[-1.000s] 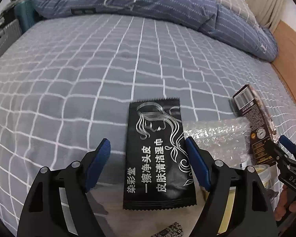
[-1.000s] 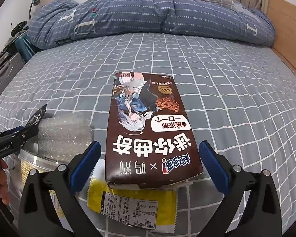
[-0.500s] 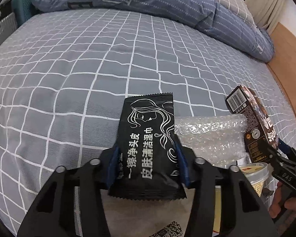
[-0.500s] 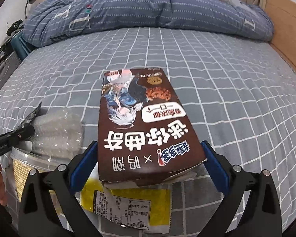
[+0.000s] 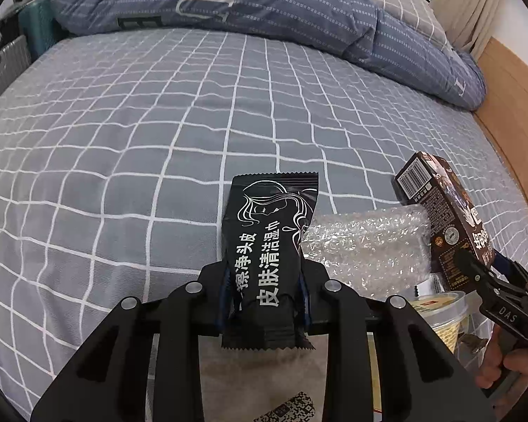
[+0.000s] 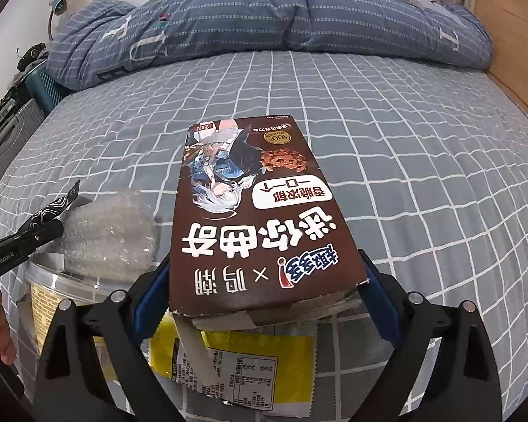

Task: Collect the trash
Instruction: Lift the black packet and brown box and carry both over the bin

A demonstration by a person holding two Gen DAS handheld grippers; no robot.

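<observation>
- Now, the black sachet (image 5: pixel 269 246) is pinched across its lower half by the left gripper (image 5: pixel 264 295); its pads are pressed in from both sides, and the foil is crumpled between them.
- The sachet's upper end is seen projecting forward beyond the fingertips, above the grey checked sheet (image 5: pixel 123 140); its crimped bottom edge hangs just behind the pads.
- The left jaws have just been closing, with the sachet between them.
- Just right of the sachet, a wad of bubble wrap (image 5: pixel 366 242) is seen, touching its edge.
- The brown box (image 6: pixel 260 218) is framed by the right gripper (image 6: pixel 264 295), whose jaws stand wide; the blue pads (image 6: pixel 151 295) lie against the box's two long sides at its near end, so the box appears gripped.
- The right jaws have just been closing slightly, with the box between them.
- The box is tilted, its far end raised, as is shown in the left view (image 5: pixel 443 221).
- Under the box's near end, a yellow wrapper (image 6: pixel 236 365) with a printed label is laid flat on the sheet.
- A clear tub (image 6: pixel 52 299) with a yellow label is seen left of the box, below the bubble wrap (image 6: pixel 112 232).
- A folded blue quilt (image 6: pixel 264 17) is piled along the far side of the bed.
</observation>
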